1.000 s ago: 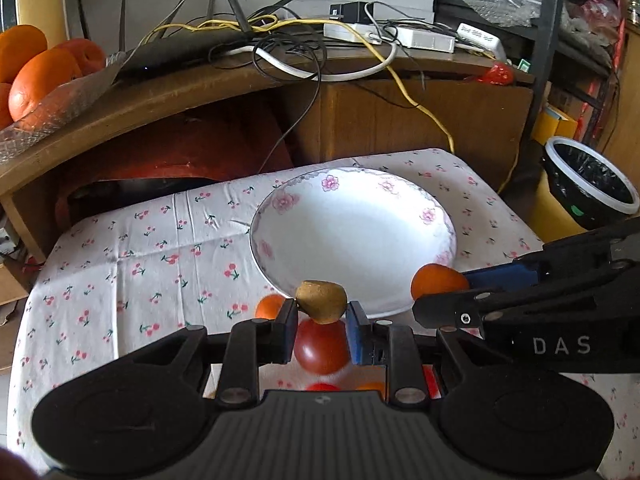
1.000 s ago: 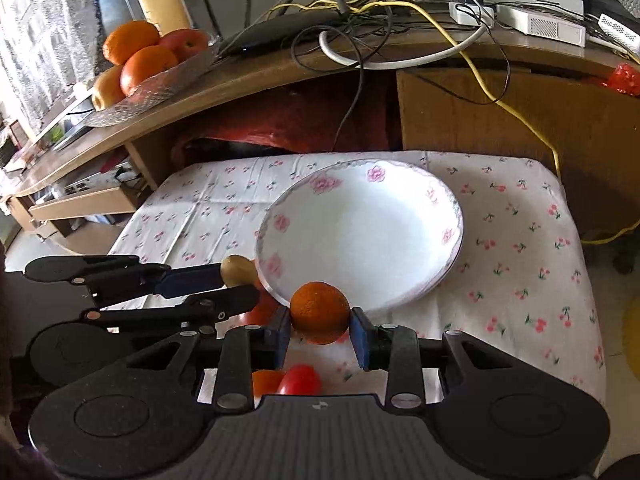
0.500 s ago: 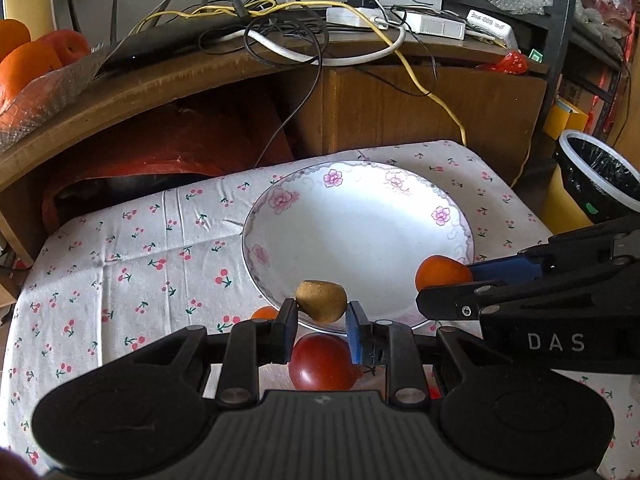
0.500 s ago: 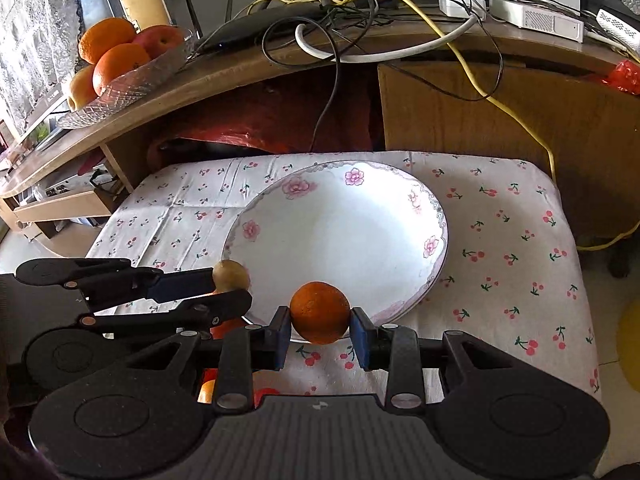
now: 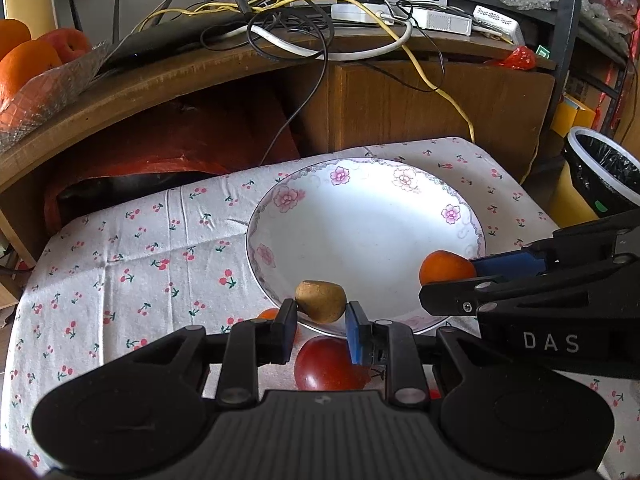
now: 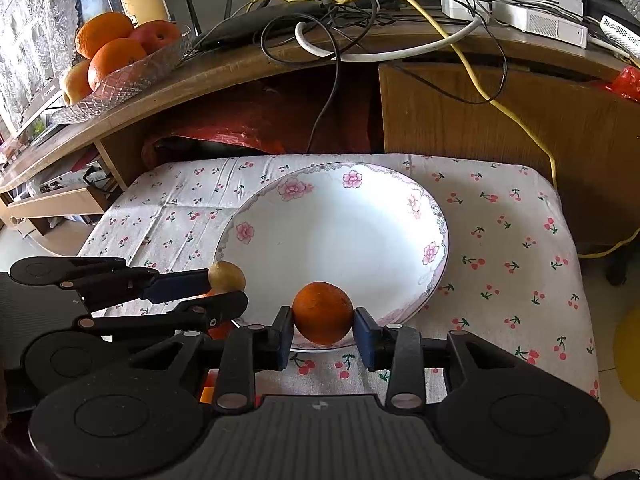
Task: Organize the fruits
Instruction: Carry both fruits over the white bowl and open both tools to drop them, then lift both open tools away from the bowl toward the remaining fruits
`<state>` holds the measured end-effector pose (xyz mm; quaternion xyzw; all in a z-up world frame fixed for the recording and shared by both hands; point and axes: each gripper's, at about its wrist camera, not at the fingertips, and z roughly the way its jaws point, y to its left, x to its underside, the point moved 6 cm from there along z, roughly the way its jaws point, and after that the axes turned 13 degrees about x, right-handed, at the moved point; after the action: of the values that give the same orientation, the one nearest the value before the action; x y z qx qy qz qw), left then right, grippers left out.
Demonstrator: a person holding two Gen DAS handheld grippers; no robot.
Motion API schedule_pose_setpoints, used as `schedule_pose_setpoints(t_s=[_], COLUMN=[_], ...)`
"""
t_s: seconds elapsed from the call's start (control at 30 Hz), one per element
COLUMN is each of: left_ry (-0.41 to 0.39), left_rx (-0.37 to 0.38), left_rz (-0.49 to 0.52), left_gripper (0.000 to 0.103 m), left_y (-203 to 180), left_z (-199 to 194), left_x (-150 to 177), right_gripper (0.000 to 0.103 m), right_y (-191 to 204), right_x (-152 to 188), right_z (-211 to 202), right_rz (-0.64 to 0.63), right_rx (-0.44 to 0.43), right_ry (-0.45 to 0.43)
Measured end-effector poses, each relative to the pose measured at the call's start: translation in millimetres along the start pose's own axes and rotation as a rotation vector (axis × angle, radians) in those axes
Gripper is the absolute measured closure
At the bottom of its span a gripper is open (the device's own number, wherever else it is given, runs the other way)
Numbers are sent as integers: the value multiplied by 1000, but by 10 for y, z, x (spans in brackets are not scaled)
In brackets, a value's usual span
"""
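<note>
Holding a brown kiwi (image 5: 321,301) in the left gripper (image 5: 321,311), with the two jaws pressing on its sides, so closed on the fruit. Carrying it in the air at the near left rim of the white plate (image 5: 460,200) with pink flowers. Holding an orange (image 6: 322,312) in the right gripper (image 6: 323,321) in the same way, with the jaws closed on both sides of it. Hanging this one over the near edge of the plate, a little to the right of the kiwi and well apart from it. Not touching the plate with either fruit, as far as can be judged from the two wrist views.

Leaving a dark red round fruit (image 5: 326,364) on the cherry-print tablecloth (image 5: 132,248), just before the plate rim and directly under the left gripper. Leaving also a small orange-coloured fruit (image 5: 269,313) beside it, mostly hidden behind the left finger; not possible to tell what kind.

Showing nothing inside the plate itself, only the white bottom.

Seeing behind the table a curved wooden shelf (image 6: 280,60) with many tangled cables (image 6: 460,40) on top. Seeing at its left end a glass dish (image 6: 132,76) with oranges and a red apple, far from both grippers. Seeing at the right, in the left wrist view, a bin (image 5: 604,176) with a black bag, beside the table.
</note>
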<state>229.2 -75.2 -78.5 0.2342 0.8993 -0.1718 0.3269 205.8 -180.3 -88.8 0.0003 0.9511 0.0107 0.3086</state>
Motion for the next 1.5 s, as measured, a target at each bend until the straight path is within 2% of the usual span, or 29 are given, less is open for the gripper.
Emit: schedule_pose_setpoints(t_s=[1.1, 1.3, 1.5], left_ry=[-33, -53, -49], left_rx=[-12, 8, 20], left_rz=[53, 65, 84], left_gripper=[66, 62, 61], left_y=[-100, -107, -90], left_z=[-199, -347, -483], left_x=[-22, 0, 101], right_gripper=[68, 67, 64], right_y=[38, 55, 145], right_x=[-27, 15, 155], right_z=[-180, -297, -372], right_rz=[-95, -116, -160], right_rx=[87, 68, 30], right_ry=[-90, -101, -85])
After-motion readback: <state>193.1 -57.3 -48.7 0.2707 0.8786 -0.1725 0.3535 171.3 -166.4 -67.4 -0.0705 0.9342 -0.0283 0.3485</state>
